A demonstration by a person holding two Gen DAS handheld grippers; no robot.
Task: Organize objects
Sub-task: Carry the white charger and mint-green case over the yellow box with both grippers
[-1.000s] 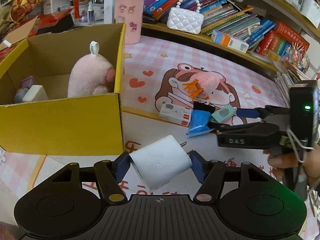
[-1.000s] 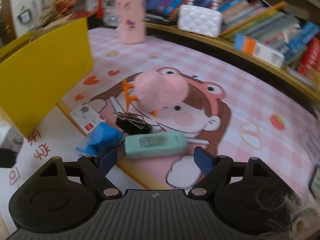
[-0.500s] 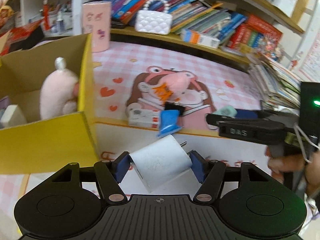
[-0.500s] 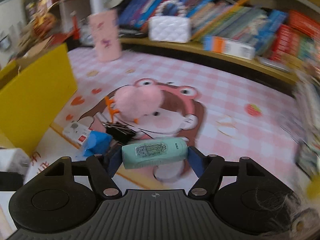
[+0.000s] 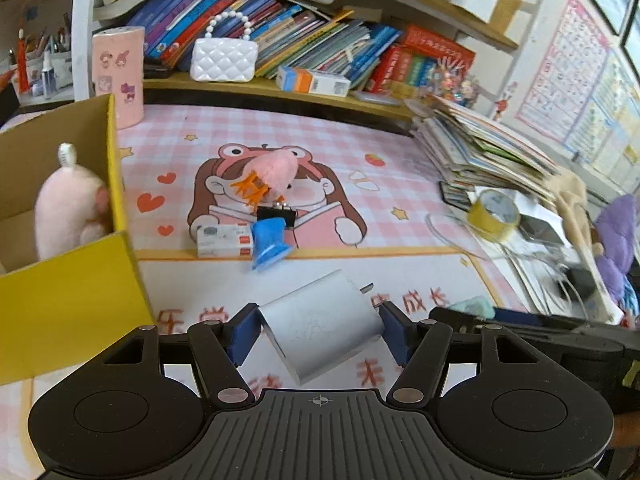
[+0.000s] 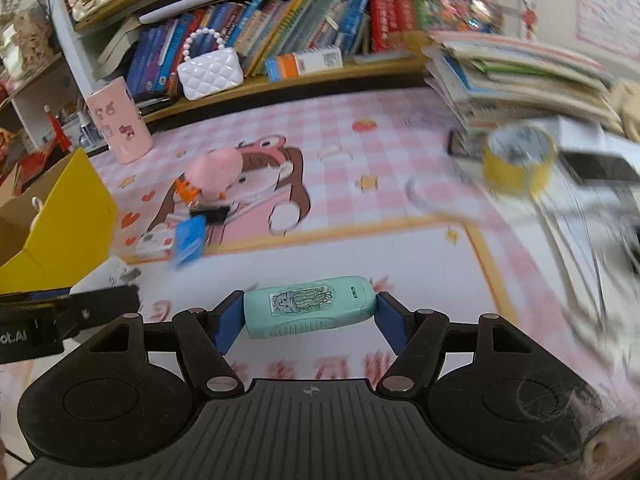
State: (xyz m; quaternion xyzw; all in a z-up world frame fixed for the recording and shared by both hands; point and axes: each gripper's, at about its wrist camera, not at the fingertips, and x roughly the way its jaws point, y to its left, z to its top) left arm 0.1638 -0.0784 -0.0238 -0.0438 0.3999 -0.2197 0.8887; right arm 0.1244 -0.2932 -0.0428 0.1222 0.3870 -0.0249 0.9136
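Our jaws are clamped: left gripper (image 5: pixel 320 334) on the white charger (image 5: pixel 320 326), right gripper (image 6: pixel 310 316) on the teal case (image 6: pixel 310 312). The yellow box (image 5: pixel 68 308) holds a plush; four small items remain on the mat (image 5: pixel 400 220).

The box (image 5: pixel 72 300) is cut off by the left edge in both views, so most of its inside stays hidden; its yellow wall covers the lower part of the plush (image 5: pixel 68 212). In the right wrist view the tape roll (image 6: pixel 518 160), the cables (image 6: pixel 580 216) and the book stack (image 6: pixel 516 76) are smeared by blur. The charger (image 6: pixel 106 276) there is half hidden behind the left tongs' (image 5: pixel 318 334) arm. Book titles are too small to read.
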